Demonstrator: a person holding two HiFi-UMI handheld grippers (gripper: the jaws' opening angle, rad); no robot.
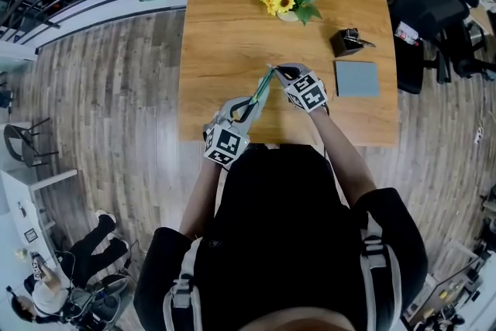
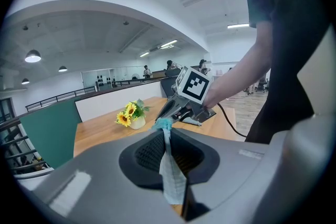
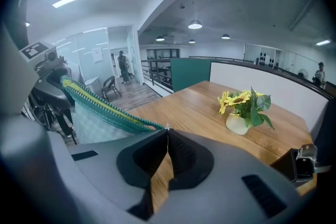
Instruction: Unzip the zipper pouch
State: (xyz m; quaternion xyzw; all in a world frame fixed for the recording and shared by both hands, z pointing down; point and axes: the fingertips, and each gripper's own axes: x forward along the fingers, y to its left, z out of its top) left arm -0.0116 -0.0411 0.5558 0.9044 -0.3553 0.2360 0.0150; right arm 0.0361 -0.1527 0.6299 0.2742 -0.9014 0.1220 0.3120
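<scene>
The zipper pouch, teal with a yellow zipper line, hangs stretched between both grippers above the table's near edge. My left gripper is shut on the pouch's near end. In the left gripper view, pale checked fabric is pinched between the left gripper's jaws. My right gripper is at the pouch's far end. In the right gripper view, the right gripper's jaws are closed on a small metal zipper pull, and the pouch runs off to the left.
On the wooden table stand a vase of sunflowers, a small black box and a grey pad. Black chairs stand to the right of the table. A person sits on the floor at lower left.
</scene>
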